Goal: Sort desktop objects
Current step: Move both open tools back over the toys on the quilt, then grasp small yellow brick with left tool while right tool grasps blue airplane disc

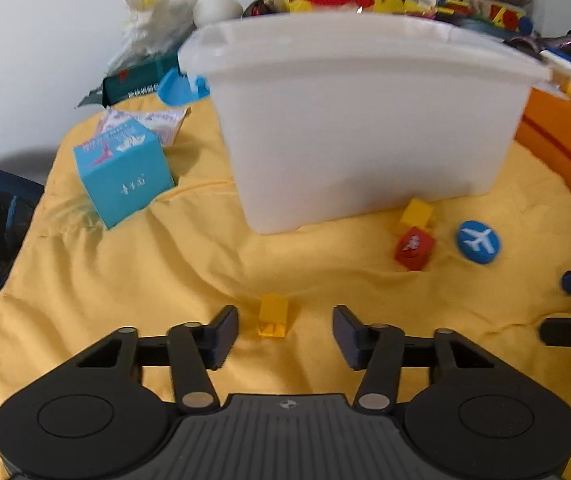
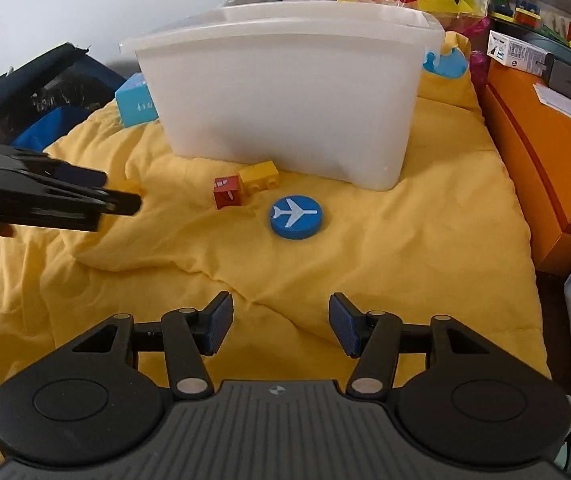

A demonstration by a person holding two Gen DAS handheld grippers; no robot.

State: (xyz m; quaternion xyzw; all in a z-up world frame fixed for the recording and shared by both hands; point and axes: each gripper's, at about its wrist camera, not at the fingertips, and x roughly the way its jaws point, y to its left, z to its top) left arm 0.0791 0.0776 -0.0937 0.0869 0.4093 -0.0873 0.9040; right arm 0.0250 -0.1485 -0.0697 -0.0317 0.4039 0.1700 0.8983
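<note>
My left hand-held gripper (image 1: 285,334) has its jaws apart, with a small yellow block (image 1: 272,316) lying between them on the yellow cloth (image 1: 125,280), but the pads do not touch it yet. My right hand-held gripper (image 2: 280,326) is wide apart too and holds nothing; only cloth is under it. I think the sorting is still early or in the middle. Four toys still lie loose: that small block, a red block (image 2: 227,192) touching another yellow block (image 2: 258,177) just in front of the big white tub (image 2: 285,92), and a round blue airplane piece (image 2: 296,216) near them. A light blue box (image 1: 123,178) leans beside the tub on the left. All of these still need a home, I guess in the tub. I cannot see inside the tub because its wall is too high, so I cannot tell what is in there already. The left picture is blurry. The things behind the tub are a jumble I cannot name well.
</note>
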